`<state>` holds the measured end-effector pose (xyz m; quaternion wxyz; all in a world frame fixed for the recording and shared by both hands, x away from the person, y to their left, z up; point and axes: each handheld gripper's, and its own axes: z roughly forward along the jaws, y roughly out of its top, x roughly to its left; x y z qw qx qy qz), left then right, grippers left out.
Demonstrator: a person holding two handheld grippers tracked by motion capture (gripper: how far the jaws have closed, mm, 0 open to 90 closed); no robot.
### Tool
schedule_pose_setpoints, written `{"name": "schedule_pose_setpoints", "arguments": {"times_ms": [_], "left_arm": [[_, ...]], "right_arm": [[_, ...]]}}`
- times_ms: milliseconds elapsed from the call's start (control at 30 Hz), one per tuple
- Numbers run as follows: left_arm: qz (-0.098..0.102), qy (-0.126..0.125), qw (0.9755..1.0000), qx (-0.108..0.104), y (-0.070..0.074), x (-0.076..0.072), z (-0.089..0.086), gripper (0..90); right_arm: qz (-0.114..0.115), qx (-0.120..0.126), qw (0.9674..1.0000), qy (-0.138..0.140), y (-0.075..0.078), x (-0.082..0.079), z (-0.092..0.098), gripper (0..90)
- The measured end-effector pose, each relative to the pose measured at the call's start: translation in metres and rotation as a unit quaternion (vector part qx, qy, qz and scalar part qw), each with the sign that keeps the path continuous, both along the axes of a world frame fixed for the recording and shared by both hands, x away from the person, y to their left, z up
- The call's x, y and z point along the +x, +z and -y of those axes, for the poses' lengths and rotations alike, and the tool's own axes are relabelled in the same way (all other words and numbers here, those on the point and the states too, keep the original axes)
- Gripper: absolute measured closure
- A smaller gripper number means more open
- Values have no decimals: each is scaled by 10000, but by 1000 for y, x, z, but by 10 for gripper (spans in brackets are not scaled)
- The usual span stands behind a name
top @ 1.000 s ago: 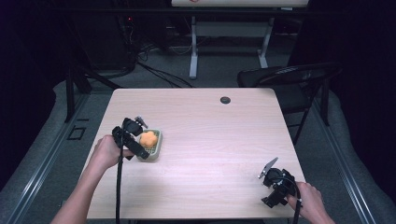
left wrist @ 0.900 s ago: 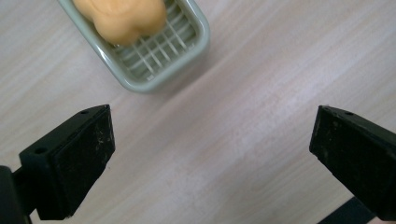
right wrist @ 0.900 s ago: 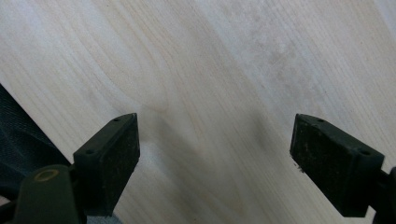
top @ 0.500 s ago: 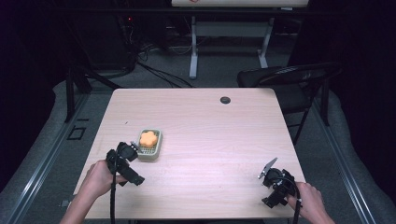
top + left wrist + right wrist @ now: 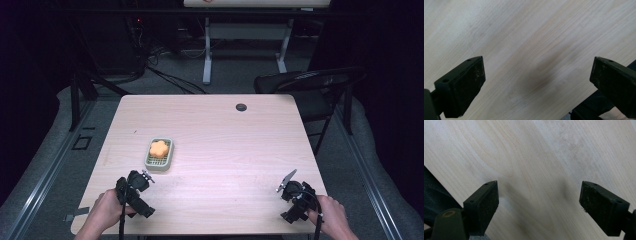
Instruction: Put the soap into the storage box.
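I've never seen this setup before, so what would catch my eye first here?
Likely the orange flower-shaped piece lying in a small green tray on the left half of the pale wooden table. Next, the two hand-held grippers at the near edge: the left gripper just below the tray, the right gripper at the far right corner, both open and empty.
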<state>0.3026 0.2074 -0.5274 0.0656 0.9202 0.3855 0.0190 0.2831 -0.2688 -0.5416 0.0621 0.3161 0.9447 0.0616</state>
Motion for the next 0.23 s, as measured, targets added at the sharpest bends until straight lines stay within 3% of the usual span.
{"name": "schedule_pose_setpoints", "arguments": {"times_ms": [233], "left_arm": [[88, 6, 9999, 66, -4, 5, -4, 23]], "right_arm": [[-16, 24, 10000, -11, -1, 1, 0, 156]]}}
